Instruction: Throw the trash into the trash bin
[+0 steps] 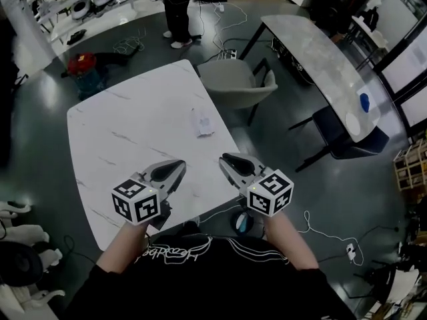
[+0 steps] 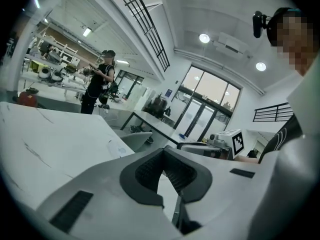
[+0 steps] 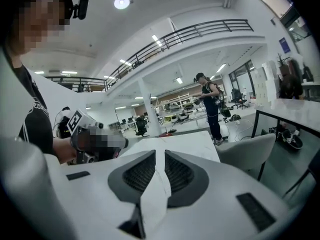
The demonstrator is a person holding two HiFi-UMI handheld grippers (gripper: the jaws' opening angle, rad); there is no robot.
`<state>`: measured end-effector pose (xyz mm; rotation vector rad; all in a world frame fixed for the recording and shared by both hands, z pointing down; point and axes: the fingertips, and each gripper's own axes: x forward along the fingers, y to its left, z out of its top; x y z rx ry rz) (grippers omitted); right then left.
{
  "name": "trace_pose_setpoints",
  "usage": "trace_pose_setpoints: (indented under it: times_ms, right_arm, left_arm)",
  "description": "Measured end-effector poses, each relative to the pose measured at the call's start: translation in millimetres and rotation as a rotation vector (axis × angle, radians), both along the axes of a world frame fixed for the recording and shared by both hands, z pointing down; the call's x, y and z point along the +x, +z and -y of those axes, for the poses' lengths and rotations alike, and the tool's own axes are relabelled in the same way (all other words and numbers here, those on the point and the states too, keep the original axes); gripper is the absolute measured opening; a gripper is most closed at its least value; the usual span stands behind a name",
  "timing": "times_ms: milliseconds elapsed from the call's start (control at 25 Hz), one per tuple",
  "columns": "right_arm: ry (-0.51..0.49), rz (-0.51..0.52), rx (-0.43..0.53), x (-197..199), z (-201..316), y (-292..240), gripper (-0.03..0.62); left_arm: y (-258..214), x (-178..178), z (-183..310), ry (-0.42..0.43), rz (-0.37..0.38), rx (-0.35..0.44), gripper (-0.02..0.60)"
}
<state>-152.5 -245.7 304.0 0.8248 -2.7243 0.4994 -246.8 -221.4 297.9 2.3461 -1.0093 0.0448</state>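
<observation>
My left tongs and right tongs are both pinched closed, empty. I should spread 1 pair before reaching the paper trash ahead on the table.

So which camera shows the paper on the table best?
Head view: the paper lies in plain sight on the table. The left gripper view shows it faintly; the right gripper view doesn't show it.

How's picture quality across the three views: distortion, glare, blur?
Head view: heavy fisheye, dark corners, table evenly lit, paper scrap sharp. Left gripper view: ceiling lamp blown out, windows bright. Right gripper view: round light flares, edges dark.
</observation>
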Motion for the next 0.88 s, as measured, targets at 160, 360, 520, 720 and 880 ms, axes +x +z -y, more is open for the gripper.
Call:
trace_pose_setpoints:
  times_ms: [160, 360, 520, 720, 880]
  right_arm:
    - [0.009, -0.018, -0.027, -17.2, 29.7, 17.0, 0.114]
    - [0.051, -0.08, -0.046, -29.5, 66.5, 42.9, 0.208]
    - [0.106, -0.149, -0.062, -35.3, 99.3, 73.1, 0.271]
    - [0.158, -0.259, -0.113, -40.0, 131.6, 121.4, 0.297]
    - [0.189, -0.343, -0.105, -41.0, 150.2, 149.1, 0.332]
  left_arm:
    - [10.3, -18.4, 27.5, 0.002, -0.018, -0.025, 0.003]
    - [31.7, -39.5, 51.6, -0.013, -0.028, -0.071, 0.003]
    - [56.5, -53.0, 63.2, -0.025, -0.031, -0.123, 0.003]
    - [79.0, -64.7, 68.7, -0.033, -0.021, -0.172, 0.003]
    - [91.1, -69.6, 71.6, -0.036, -0.013, -0.195, 0.003]
